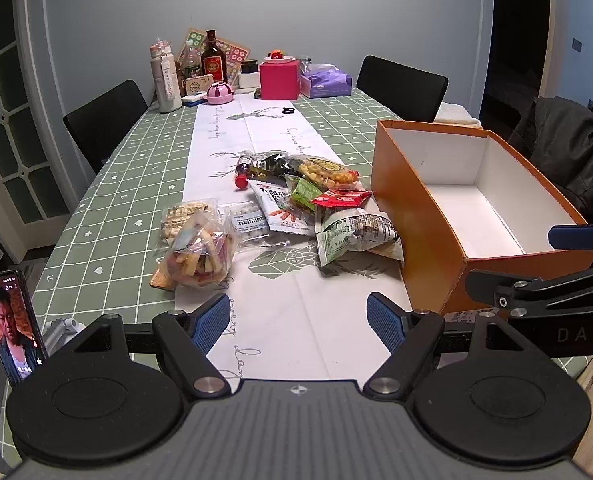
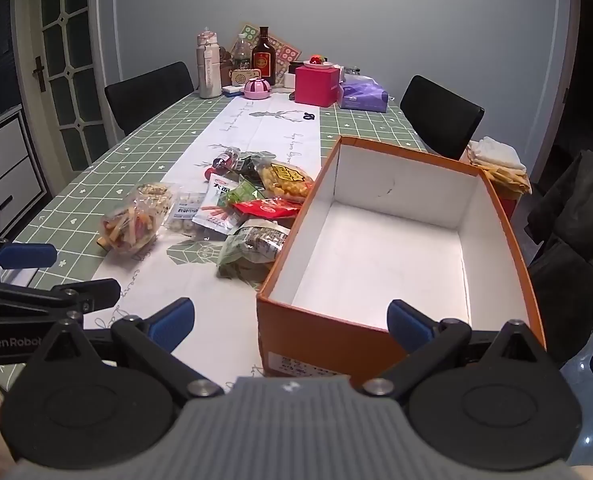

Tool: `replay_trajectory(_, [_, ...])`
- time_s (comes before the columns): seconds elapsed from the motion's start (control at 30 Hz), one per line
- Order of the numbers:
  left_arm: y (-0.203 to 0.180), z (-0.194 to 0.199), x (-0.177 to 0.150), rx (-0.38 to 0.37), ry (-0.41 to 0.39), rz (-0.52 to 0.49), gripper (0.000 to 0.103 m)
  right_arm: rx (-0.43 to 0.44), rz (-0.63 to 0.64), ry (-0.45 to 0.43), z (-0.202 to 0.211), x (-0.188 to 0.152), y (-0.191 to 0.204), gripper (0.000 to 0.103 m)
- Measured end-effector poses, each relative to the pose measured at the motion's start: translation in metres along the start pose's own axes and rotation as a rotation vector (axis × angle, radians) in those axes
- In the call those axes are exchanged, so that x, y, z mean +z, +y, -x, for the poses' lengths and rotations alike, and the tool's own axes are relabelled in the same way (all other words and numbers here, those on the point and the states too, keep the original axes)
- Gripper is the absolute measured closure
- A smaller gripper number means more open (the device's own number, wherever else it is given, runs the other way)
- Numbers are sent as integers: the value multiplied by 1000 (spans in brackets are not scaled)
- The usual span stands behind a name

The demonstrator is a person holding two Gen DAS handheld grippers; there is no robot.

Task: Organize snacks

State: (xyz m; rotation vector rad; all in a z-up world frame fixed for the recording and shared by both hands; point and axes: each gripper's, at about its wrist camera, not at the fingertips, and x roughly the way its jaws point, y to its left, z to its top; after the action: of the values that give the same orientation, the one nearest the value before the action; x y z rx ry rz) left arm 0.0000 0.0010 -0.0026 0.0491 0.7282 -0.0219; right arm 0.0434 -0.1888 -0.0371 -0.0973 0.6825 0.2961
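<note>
Phone [image 1: 10, 326]: propped at the table's [image 1: 108, 216] near left edge. My left gripper [image 1: 298, 322]: jaws wide apart, empty, above the white runner. Snack packets [image 1: 280, 208]: loose heap mid-table, just left of the box, the green bag [image 1: 356, 236] touching it. Orange box [image 2: 376, 236]: open, nothing inside. My right gripper [image 2: 292, 324]: jaws spread wide, empty, over the box's near wall.

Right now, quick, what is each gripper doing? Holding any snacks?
Left gripper: open, holding nothing, above the table runner.
Right gripper: open, holding nothing, at the near end of the orange box.
</note>
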Motion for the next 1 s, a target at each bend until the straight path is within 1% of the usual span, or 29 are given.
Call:
replay_trajectory(0.57, [3, 2, -2, 1, 1, 9, 12, -4, 7, 5, -1, 0, 2, 3])
replay_trajectory(1.0, [8, 7, -2, 9, -10, 18, 12, -3, 18, -10, 3, 1, 7, 3])
